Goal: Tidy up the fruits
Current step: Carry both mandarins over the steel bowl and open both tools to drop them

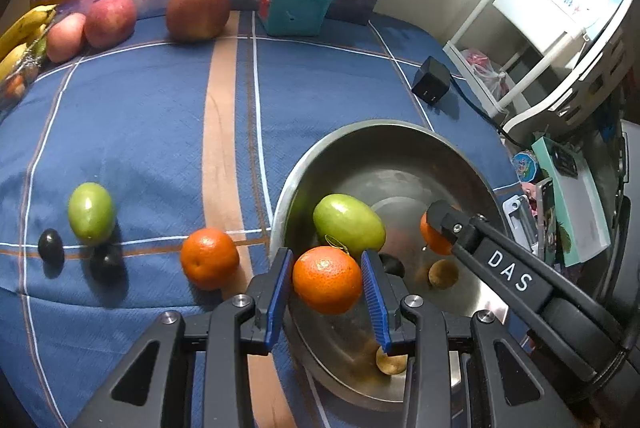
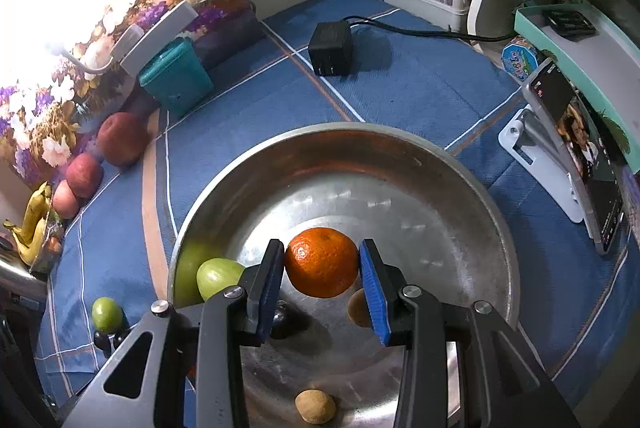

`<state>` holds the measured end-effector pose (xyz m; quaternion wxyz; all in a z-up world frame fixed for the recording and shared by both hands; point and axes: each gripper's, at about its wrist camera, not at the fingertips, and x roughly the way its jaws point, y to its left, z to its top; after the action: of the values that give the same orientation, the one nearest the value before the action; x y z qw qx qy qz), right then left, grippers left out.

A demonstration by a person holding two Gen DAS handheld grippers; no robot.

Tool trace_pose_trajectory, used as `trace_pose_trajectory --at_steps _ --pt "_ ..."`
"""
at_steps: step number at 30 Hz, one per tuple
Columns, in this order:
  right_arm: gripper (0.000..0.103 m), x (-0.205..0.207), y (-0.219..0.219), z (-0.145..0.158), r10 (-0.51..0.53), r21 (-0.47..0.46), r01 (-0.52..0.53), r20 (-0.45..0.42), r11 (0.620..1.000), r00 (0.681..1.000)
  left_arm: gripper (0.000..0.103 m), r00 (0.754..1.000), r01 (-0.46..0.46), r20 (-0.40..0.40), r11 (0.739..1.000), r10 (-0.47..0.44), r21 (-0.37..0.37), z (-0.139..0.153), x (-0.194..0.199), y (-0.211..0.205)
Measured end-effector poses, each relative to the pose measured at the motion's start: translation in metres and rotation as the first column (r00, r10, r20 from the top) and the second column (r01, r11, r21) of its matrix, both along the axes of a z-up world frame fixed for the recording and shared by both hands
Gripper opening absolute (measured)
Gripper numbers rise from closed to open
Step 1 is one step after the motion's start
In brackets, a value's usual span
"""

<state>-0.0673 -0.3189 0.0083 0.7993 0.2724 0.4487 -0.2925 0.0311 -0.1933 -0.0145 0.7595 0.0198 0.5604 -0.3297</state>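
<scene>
My left gripper is shut on an orange, its blue pads pressing both sides, above the near left rim of a steel bowl. My right gripper is shut on a second orange over the middle of the bowl; in the left wrist view it reaches in from the right. Inside the bowl lie a green fruit, a dark fruit and two small brown fruits. On the cloth sit a third orange, another green fruit and two dark fruits.
Three apples and bananas line the back left by a floral panel. A teal box and a black charger with its cable lie behind the bowl. A phone on a stand is at the right edge.
</scene>
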Motion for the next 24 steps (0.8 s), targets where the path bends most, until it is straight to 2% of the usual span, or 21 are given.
trace_pose_trajectory --at_steps 8,12,17,24 --pt "0.041 0.000 -0.002 -0.005 -0.003 0.012 0.003 -0.013 1.000 1.000 0.041 1.000 0.005 -0.005 1.000 -0.005 0.008 -0.002 -0.002 -0.003" --pt "0.041 0.000 -0.003 -0.004 -0.008 0.013 0.008 -0.013 1.000 1.000 0.052 1.000 0.006 -0.001 1.000 -0.006 -0.005 0.001 -0.003 -0.002" --pt "0.041 0.000 0.000 0.002 -0.004 -0.004 0.004 -0.005 1.000 1.000 0.053 1.000 0.000 0.002 1.000 0.000 -0.013 0.006 -0.002 0.001" --pt "0.041 -0.001 0.007 0.018 0.008 -0.036 -0.008 -0.012 0.999 1.000 0.059 0.999 -0.036 0.022 0.999 0.036 0.004 0.016 0.003 0.012"
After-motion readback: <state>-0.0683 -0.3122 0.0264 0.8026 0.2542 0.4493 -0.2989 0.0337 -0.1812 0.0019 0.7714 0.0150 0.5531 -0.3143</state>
